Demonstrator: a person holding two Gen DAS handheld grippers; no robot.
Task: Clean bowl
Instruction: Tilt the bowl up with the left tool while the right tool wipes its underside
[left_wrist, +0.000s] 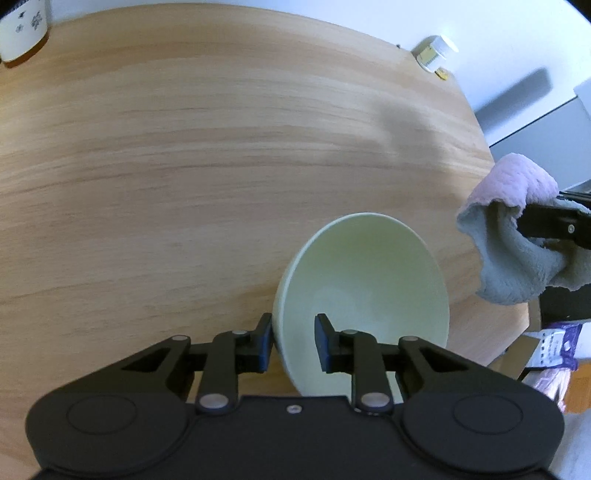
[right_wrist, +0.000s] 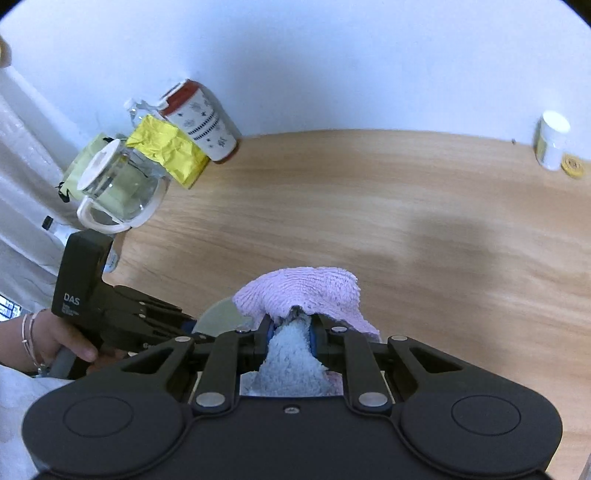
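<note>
Bowls: one. The bowl, pale green, smooth and glossy, is tilted on its side above the wooden table, its opening facing the left wrist camera. The left gripper grips it by the rim: one blue-padded finger outside the wall, the other inside, jaws narrowed onto the wall.

Cloths: one. The cloth, terry-textured, pink on one face and grey-blue on the other, is bunched and pinched between the nearly closed jaws of the right gripper. In the left view the cloth hangs just right of the bowl, apart from it.

Grippers: two, both black with linked arms and round silver pivots.

Left view only: the bowl's clean-looking interior; a purple-printed packet beyond the table edge.

Right view only: the person's hand with thin bracelets on the left gripper's handle; a sliver of the bowl's rim behind the cloth; one clear glass jug with white handle; one crumpled yellow wrapper.

Both views: one white patterned cup with dark red lid; one small white jar with yellow label; one small yellow disc beside it.
</note>
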